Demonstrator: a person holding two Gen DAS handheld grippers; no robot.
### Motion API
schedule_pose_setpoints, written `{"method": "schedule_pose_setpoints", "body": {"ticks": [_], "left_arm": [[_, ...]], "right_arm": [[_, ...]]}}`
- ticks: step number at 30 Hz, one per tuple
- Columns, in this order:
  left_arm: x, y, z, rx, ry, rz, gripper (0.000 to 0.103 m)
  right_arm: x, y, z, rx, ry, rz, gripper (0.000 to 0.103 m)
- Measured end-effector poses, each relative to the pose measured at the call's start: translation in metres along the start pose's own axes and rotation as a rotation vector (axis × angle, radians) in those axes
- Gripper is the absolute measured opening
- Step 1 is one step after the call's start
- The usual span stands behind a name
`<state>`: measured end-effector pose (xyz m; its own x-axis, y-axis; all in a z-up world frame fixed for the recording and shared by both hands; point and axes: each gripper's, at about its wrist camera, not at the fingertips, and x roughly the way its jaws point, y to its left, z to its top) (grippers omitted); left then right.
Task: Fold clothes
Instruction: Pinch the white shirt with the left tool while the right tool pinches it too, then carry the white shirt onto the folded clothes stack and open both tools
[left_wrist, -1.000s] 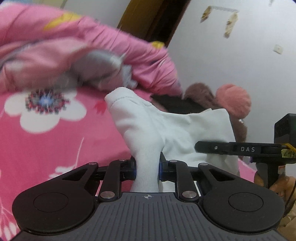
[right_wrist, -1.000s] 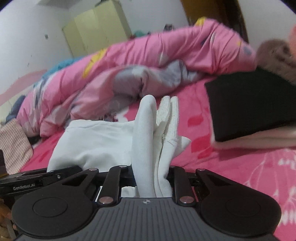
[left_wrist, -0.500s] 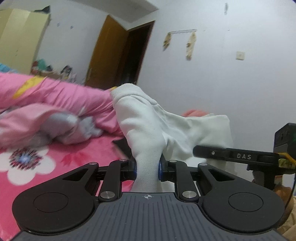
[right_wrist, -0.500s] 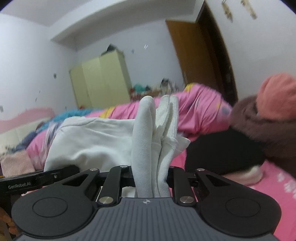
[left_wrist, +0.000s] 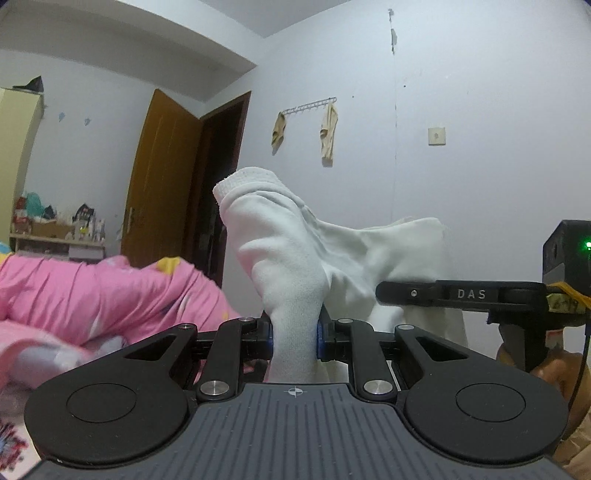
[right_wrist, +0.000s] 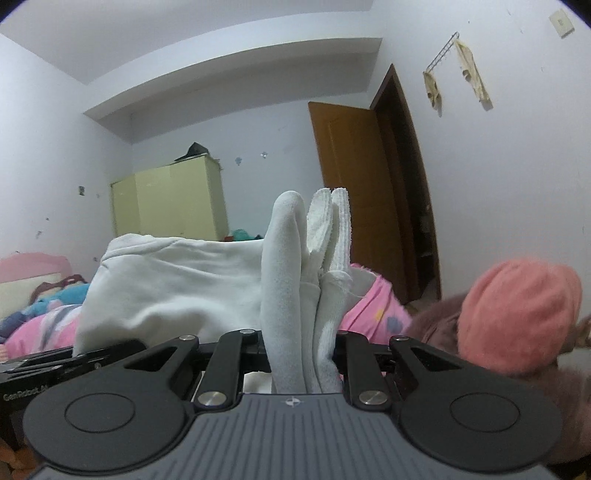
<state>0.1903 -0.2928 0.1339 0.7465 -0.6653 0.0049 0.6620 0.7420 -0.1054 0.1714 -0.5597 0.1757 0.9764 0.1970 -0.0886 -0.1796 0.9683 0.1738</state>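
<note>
A white garment (left_wrist: 280, 236) is held up in the air between both grippers. My left gripper (left_wrist: 294, 332) is shut on a bunched corner of it that sticks up past the fingers. From there the cloth stretches right toward my right gripper (left_wrist: 443, 293), seen side-on. In the right wrist view my right gripper (right_wrist: 303, 347) is shut on several folded layers of the white garment (right_wrist: 184, 280), which spreads left toward the left gripper's body (right_wrist: 55, 365).
A rumpled pink quilt (left_wrist: 96, 295) lies on the bed below. A pink and brown plush item (right_wrist: 517, 314) sits to the right. A brown door (right_wrist: 354, 192) stands open, with a yellow wardrobe (right_wrist: 170, 206) beside it.
Both grippers have risen and tilted upward with the white garment; the bed has dropped low in view and the walls, door and ceiling now fill the frames. Both grips are unchanged.
</note>
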Motion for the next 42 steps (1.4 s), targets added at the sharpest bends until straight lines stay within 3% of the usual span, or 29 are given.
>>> {"method": "schedule_pose_setpoints", "body": {"ticks": [8, 18, 28, 38, 41, 42], "left_arm": [[0.057, 0.010, -0.018, 0.006, 0.018, 0.014, 0.017], [0.108, 0.037, -0.049, 0.014, 0.057, 0.045, 0.017], [0.132, 0.064, -0.065, -0.095, 0.098, 0.035, 0.017], [0.180, 0.102, -0.109, -0.184, 0.270, 0.106, 0.018], [0.195, 0.114, -0.123, -0.210, 0.322, 0.127, 0.025], [0.200, 0.118, -0.127, -0.219, 0.339, 0.134, 0.032]], "right_arm": [[0.070, -0.035, 0.002, -0.021, 0.037, -0.045, 0.019], [0.141, -0.072, -0.028, 0.030, 0.084, -0.040, 0.019], [0.180, -0.075, -0.045, 0.009, 0.143, -0.037, 0.019], [0.238, -0.092, -0.071, -0.011, 0.246, -0.068, 0.019], [0.264, -0.095, -0.089, -0.040, 0.325, -0.100, 0.024], [0.272, -0.096, -0.095, -0.049, 0.362, -0.123, 0.032]]}}
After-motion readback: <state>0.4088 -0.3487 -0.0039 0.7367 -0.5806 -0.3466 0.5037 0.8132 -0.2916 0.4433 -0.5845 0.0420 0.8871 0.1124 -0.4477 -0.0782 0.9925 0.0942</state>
